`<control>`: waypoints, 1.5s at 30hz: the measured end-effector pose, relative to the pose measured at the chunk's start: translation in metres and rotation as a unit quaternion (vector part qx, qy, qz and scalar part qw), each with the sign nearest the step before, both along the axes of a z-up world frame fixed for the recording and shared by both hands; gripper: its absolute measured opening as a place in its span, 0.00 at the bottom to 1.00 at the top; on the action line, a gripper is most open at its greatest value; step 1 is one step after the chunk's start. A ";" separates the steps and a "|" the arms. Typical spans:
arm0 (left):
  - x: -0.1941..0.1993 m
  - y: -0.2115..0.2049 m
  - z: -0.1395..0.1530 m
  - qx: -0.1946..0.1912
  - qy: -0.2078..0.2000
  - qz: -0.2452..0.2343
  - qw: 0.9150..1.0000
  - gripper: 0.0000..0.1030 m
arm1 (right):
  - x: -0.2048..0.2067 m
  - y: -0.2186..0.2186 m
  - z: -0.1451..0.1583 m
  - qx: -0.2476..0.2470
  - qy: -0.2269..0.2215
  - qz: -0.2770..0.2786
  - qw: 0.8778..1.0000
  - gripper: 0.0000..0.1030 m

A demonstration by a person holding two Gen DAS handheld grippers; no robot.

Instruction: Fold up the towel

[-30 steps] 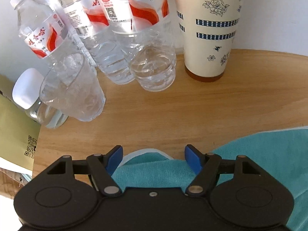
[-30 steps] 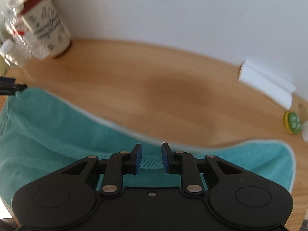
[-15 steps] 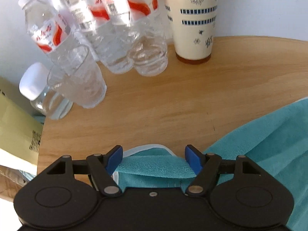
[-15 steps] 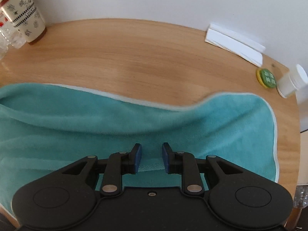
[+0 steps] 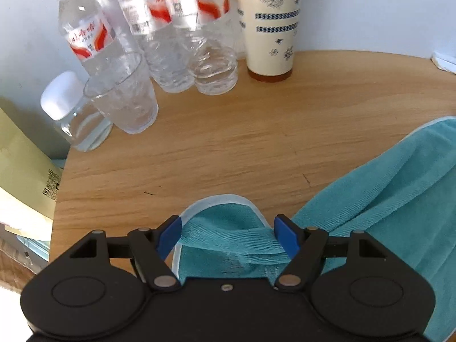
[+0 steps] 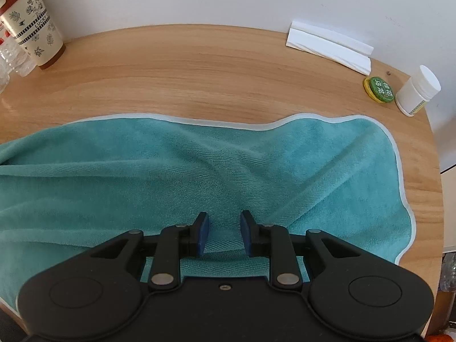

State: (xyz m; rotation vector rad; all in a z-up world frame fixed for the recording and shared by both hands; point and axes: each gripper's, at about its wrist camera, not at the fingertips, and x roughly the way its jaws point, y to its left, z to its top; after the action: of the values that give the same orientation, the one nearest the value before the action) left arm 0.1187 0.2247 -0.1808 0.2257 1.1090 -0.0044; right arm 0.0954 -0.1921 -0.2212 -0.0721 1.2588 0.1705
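The left gripper has its blue fingers spread wide, a band of the teal towel stretched across the gap between them; a white-piped corner loops out at 12 o'clock just past the tips. Whether the pads actually grip the cloth, I cannot tell. The right gripper hovers low over the towel with its jaws part-open and nothing pinched between them. The towel lies rumpled across the near half of the round wooden table, its far hem wavy. Beyond the hem, bare wood runs to the wall. At 10 o'clock stands a cream cup printed "LUCKY"; beside it water bottles with red labels, blurred. At 2 o'clock lie a green tin with Chinese characters, a white jar and folded white paper.
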 end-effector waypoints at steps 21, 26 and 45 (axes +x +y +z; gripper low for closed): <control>0.046 0.013 0.003 -0.003 -0.019 0.007 1.000 0.08 | 0.002 -0.006 0.003 0.008 0.009 -0.009 1.000 0.27; 0.076 0.018 0.007 0.016 -0.081 0.045 0.996 0.10 | 0.007 -0.006 0.004 0.012 0.016 -0.018 1.000 0.28; 0.020 -0.003 -0.020 0.020 -0.001 0.034 0.999 0.55 | 0.079 -0.031 0.028 0.004 -0.021 -0.081 0.997 0.34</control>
State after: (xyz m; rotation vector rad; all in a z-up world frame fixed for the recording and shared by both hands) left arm 0.1385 0.2215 -0.2004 0.2227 1.1153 0.0786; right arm 0.1748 -0.2236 -0.1929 0.0335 1.2163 0.0348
